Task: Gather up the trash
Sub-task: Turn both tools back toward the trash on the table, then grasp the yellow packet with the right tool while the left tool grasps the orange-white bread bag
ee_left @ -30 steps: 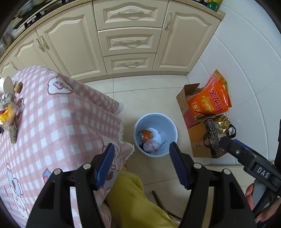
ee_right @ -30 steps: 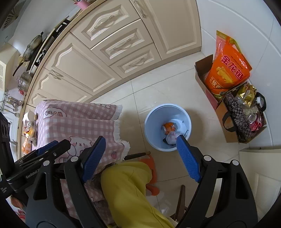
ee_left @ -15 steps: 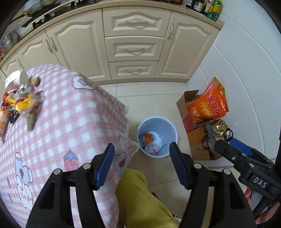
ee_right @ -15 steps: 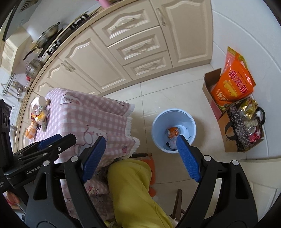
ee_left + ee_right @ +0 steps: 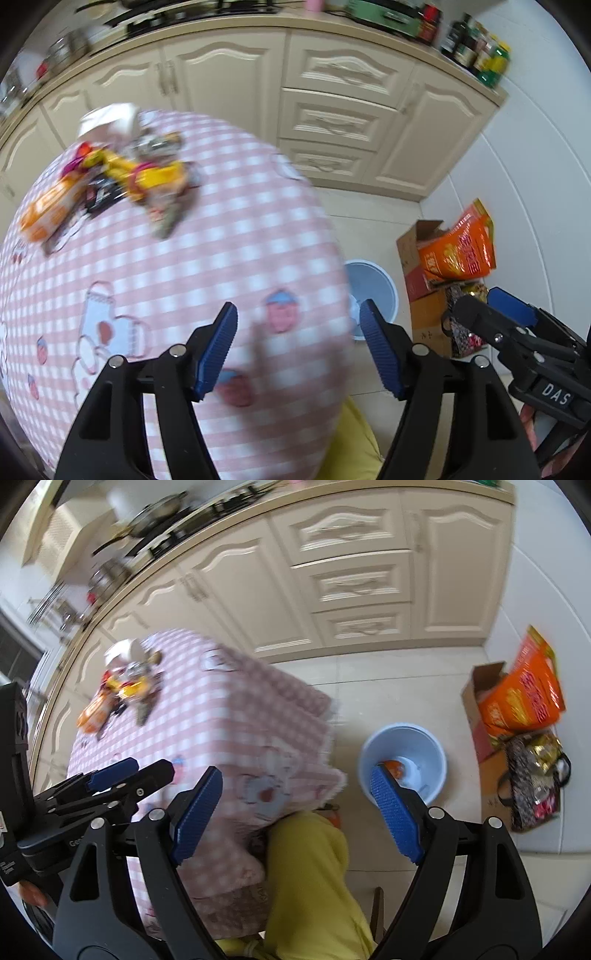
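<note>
Your left gripper (image 5: 297,347): jaws apart, just been widening, nothing between the pads; pink checked tablecloth (image 5: 184,266) directly beneath. Your right gripper (image 5: 295,812): jaws wide apart, empty, over a yellow-trousered leg (image 5: 310,871). Just beyond its right finger: pale blue bin (image 5: 404,760) on the floor, an orange item inside. Further out, ahead and left of both tools: trash pile (image 5: 110,177) of wrappers at the table's far end. Farthest: cream cabinets (image 5: 343,122).
</note>
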`<move>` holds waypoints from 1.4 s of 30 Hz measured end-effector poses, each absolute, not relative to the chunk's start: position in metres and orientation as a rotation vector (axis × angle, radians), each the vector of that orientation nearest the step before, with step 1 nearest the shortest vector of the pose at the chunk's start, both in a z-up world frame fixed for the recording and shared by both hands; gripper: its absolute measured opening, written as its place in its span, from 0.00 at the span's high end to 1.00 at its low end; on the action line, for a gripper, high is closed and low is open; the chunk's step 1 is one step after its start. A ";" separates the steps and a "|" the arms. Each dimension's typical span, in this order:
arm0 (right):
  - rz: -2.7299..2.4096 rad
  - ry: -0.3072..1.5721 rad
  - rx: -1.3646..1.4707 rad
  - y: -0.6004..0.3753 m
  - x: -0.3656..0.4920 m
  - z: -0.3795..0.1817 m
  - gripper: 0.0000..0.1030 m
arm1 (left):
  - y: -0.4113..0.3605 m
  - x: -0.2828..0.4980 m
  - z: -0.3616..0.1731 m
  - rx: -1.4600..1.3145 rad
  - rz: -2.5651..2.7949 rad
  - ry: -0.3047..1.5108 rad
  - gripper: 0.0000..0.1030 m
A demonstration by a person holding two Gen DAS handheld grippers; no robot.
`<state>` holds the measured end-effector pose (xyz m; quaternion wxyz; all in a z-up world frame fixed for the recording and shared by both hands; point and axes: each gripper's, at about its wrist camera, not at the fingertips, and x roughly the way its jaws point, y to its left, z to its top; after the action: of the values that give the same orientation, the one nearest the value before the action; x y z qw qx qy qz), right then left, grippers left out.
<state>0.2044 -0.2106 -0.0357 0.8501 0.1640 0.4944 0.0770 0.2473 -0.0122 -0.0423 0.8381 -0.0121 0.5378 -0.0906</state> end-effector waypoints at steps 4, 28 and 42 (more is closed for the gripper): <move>0.228 1.057 0.283 -0.173 0.217 -0.027 0.21 | 0.027 0.245 -0.041 -0.070 -0.136 1.131 0.33; 0.506 1.092 0.024 0.012 0.310 -0.003 0.25 | 0.206 0.258 -0.029 -0.271 0.104 1.092 0.31; 0.459 1.130 -0.109 0.046 0.363 -0.037 0.60 | 0.250 0.339 -0.031 -0.255 0.040 1.121 0.19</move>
<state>0.3630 0.0463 -0.0372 0.8185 -0.0513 0.5302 0.2153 0.3390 0.2496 -0.0309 0.8391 -0.1207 0.5301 0.0191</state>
